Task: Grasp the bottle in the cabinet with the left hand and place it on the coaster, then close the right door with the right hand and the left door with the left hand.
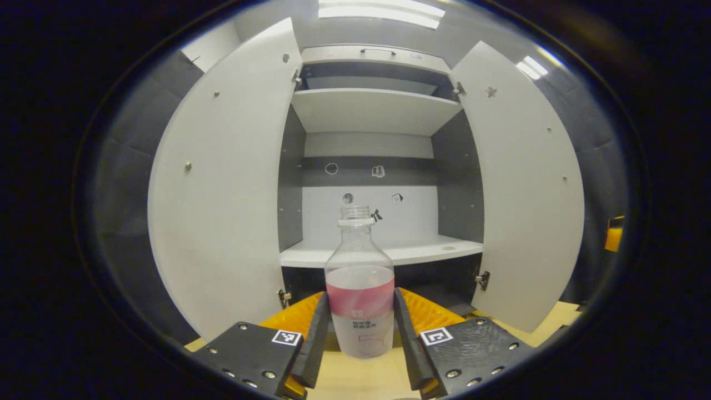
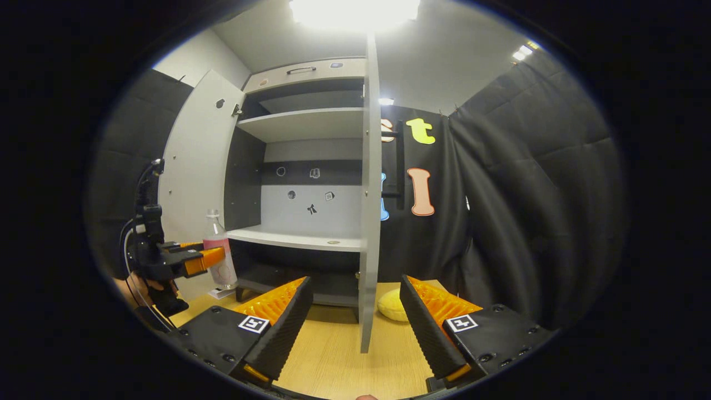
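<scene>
Left gripper view, tool: left gripper (image 1: 361, 333), both fingers pressed against the sides of the clear plastic bottle with a pink label band (image 1: 360, 289), uncapped and upright.
Bottle's place: outside the cabinet, in front of its lower shelf; whether its base touches the light wooden tabletop (image 1: 355, 380) cannot be told.
Cabinet: grey-white two-door cabinet (image 1: 369, 111), left door (image 1: 222, 183) and right door (image 1: 522, 183) both swung open.
Right gripper view, tool: right gripper (image 2: 355, 322), fingers spread apart around nothing, over the tabletop beside the right door's edge.
Surface: round yellow coaster (image 2: 393, 305) lies on the wood behind the right door.
Room: black quilted cloth wall (image 2: 527, 183), bright ceiling light (image 2: 355, 11).
</scene>
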